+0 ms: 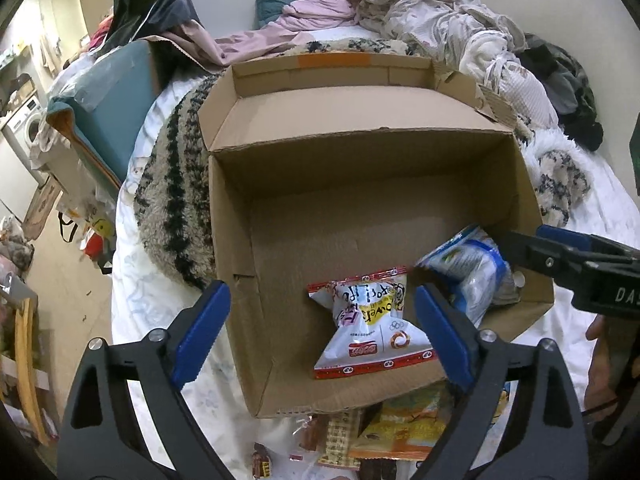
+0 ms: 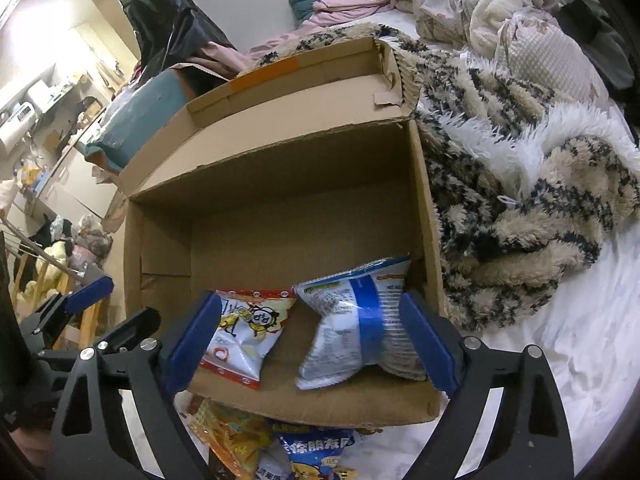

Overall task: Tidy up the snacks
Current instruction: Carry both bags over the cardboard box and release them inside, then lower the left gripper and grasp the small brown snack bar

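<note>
Where corrugated cardboard box [image 1: 240,240] walls meet, two crinkly snack packets [image 1: 372,320] lie.

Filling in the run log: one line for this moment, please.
left gripper: open | right gripper: open | red-white packet, blue-white packet: in cardboard box | more snacks outside

The box [image 1: 360,208] is plain brown cardboard with an orange tape strip on its far flap. One packet [image 1: 370,326] is white with red edges and a yellow patch; the other packet [image 2: 356,328] is white and clear with a blue band. Both claws, left [image 1: 320,336] and right [image 2: 312,340], are black with blue pads. The blanket [image 2: 520,200] is cream, patterned with black. The sheet [image 2: 560,360] is white.
</note>
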The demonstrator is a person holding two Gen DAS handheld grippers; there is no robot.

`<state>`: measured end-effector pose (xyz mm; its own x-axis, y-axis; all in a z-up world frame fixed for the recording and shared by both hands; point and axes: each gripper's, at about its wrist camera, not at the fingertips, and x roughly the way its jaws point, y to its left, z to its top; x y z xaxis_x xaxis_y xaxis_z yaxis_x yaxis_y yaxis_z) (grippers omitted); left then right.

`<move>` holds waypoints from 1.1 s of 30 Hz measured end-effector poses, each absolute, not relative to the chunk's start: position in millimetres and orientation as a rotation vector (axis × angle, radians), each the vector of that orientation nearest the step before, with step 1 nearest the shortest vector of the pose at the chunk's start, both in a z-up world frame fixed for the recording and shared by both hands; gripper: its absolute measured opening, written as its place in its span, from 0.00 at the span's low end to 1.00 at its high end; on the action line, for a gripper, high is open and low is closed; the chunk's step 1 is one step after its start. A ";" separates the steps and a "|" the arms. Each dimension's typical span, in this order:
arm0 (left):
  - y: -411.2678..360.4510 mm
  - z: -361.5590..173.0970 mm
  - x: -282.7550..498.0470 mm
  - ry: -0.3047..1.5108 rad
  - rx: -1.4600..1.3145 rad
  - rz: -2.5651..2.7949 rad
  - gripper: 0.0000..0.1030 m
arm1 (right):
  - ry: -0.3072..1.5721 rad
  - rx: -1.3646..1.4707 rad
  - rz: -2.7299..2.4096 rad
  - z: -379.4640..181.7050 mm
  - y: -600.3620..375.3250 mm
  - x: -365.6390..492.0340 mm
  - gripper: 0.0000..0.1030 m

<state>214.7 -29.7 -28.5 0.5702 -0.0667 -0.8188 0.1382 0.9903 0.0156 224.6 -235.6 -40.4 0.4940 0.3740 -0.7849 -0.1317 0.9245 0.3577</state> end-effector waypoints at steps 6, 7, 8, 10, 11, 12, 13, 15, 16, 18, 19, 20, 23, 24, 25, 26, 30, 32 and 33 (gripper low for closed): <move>-31.8 -22.6 209.4 0.923 0.112 -0.112 0.89 | 1.016 0.277 0.321 -38.8 -235.2 224.7 0.90; -31.4 -20.6 207.5 0.915 0.116 -0.110 0.89 | 1.008 0.276 0.321 -36.7 -235.0 223.7 0.90; -30.2 -19.2 206.2 0.912 0.112 -0.108 0.89 | 1.001 0.274 0.321 -34.7 -234.9 223.2 0.90; -25.8 -16.3 203.3 0.907 0.094 -0.106 0.89 | 0.987 0.282 0.323 -29.9 -236.3 220.5 0.90; -23.2 -14.3 201.0 0.904 0.085 -0.105 0.89 | 0.982 0.289 0.323 -28.4 -237.1 218.8 0.90; -21.6 -12.7 198.8 0.898 0.086 -0.100 0.89 | 0.977 0.294 0.321 -26.4 -238.1 217.1 0.90; -20.1 -10.7 196.4 0.888 0.091 -0.090 0.89 | 0.973 0.296 0.318 -24.8 -238.6 215.3 0.90; -16.6 -5.4 190.4 0.863 0.095 -0.079 0.89 | 0.968 0.297 0.314 -21.2 -239.8 211.0 0.90; -14.9 -3.1 188.5 0.859 0.093 -0.078 0.89 | 0.965 0.296 0.309 -18.8 -240.7 207.3 0.90; -11.9 2.1 183.8 0.849 0.092 -0.076 0.89 | 0.959 0.296 0.306 -15.4 -243.2 202.2 0.90; -10.3 4.7 180.4 0.842 0.095 -0.071 0.89 | 0.956 0.298 0.304 -13.2 -244.4 198.3 0.90; -8.9 6.5 178.2 0.837 0.095 -0.070 0.89 | 0.953 0.300 0.305 -11.1 -245.5 193.5 0.90; -1.8 10.2 169.2 0.838 0.082 -0.068 0.89 | 0.950 0.297 0.302 -6.7 -247.4 183.4 0.90; 1.7 11.5 166.1 0.839 0.074 -0.068 0.89 | 0.950 0.293 0.302 -5.7 -248.2 180.6 0.90; 5.8 12.8 162.9 0.843 0.065 -0.067 0.89 | 0.951 0.290 0.301 -5.2 -248.5 176.8 0.90; 7.3 13.9 160.5 0.843 0.062 -0.064 0.89 | 0.955 0.291 0.297 -5.6 -249.8 171.7 0.90; 18.7 16.1 145.8 0.844 0.043 -0.043 0.89 | 0.972 0.316 0.286 -8.8 -252.8 155.1 0.90; 24.3 14.6 137.9 0.859 0.016 -0.043 0.89 | 0.976 0.318 0.285 -9.5 -251.9 146.6 0.90; 26.4 13.3 134.6 0.868 0.004 -0.045 0.89 | 0.978 0.318 0.287 -9.5 -250.6 142.4 0.90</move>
<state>134.6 26.4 13.3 0.6455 -0.0377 -0.7629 0.0407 0.9991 -0.0149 142.4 -250.6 -9.5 0.5278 0.3771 -0.7611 -0.0944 0.9165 0.3887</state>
